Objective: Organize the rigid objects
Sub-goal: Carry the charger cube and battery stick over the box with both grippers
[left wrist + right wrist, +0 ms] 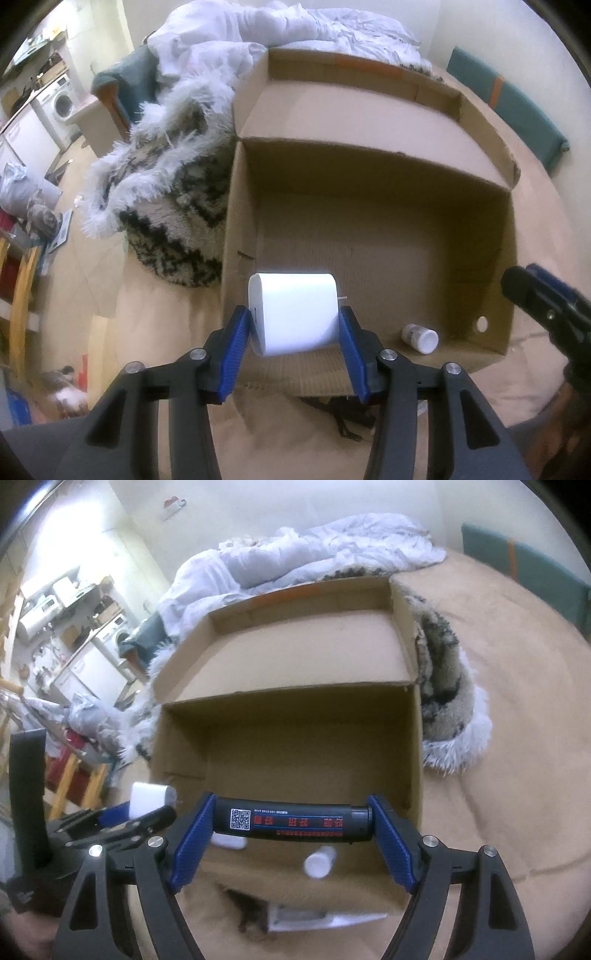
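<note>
An open cardboard box point(476, 229) sits on a tan bed cover. My left gripper point(295, 325) is shut on a white rounded block point(295, 314) and holds it over the box's near left corner. A small white bottle point(421, 338) lies on the box floor at the near right. My right gripper point(291, 821) is shut on a black tube with red print and a QR code point(291, 821), held endwise over the box's near edge point(295, 893). The bottle point(319, 864) shows below the tube. The left gripper point(122, 819) with the white block point(147, 797) appears at the left.
A shaggy black-and-white rug or throw point(166, 192) and a white duvet point(295, 33) lie beside and behind the box. A teal cushion point(509, 107) is at the back right. A kitchen area with a washing machine point(62, 103) lies far left. Another white item point(231, 842) lies in the box.
</note>
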{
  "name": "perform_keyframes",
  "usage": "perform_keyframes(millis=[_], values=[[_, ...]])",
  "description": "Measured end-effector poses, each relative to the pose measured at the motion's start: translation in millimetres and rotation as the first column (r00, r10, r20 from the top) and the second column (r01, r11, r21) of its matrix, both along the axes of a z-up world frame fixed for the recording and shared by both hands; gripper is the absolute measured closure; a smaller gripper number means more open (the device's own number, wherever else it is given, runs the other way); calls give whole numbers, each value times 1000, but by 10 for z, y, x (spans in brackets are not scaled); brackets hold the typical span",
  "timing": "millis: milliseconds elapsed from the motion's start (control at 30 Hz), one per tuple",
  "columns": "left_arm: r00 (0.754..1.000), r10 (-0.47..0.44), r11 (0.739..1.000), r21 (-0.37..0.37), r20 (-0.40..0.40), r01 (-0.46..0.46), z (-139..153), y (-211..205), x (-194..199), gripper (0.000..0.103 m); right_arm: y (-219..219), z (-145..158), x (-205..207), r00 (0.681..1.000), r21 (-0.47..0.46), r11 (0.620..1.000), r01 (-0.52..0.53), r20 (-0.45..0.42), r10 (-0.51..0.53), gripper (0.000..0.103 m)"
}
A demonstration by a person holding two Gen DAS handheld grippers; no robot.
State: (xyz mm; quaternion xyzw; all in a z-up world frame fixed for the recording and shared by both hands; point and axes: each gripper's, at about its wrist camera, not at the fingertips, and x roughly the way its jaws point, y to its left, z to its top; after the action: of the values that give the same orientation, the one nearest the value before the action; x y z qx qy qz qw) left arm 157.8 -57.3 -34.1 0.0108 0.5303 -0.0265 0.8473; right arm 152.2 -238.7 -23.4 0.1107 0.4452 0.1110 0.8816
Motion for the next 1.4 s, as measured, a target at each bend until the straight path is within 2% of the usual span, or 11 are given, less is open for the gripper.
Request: perform_keyframes(millis=[267, 467, 633, 767, 1000, 1300, 1333, 1400], values=[[1000, 0, 1000, -17, -3, 0, -251, 30, 73, 58, 7, -302, 105, 998, 34, 999, -4, -60, 6, 16], [1000, -19, 998, -55, 6, 19, -341, 83, 152, 58, 181, -346, 164, 996, -67, 994, -81, -37, 78, 16], [1000, -19, 998, -56, 21, 20, -358, 85, 194, 58, 236, -427, 241, 993, -53, 993, -103, -69, 99, 16], [999, -47, 997, -58, 0, 47, -380, 38, 196, 58, 272, -499, 263, 991, -94, 990, -107, -92, 99, 16], [999, -53, 998, -45, -7, 53, -404, -16, 201, 58, 196, -561, 327, 991, -76, 994, -72, -116, 63, 16], [998, -59, 998, -13, 26, 60, -334, -97, 178, 58, 129, -609, 388, 989, -28, 999, -46, -142, 41, 16], [998, -63, 998, -6, 23, 64, -334, -109, 175, 57, 114, -614, 384, 988, -16, 999, -44, -147, 41, 14], [998, -67, 998, -3, 15, 67, -335, -119, 172, 46, 92, -607, 388, 989, 2, 999, -35, -145, 34, 4]])
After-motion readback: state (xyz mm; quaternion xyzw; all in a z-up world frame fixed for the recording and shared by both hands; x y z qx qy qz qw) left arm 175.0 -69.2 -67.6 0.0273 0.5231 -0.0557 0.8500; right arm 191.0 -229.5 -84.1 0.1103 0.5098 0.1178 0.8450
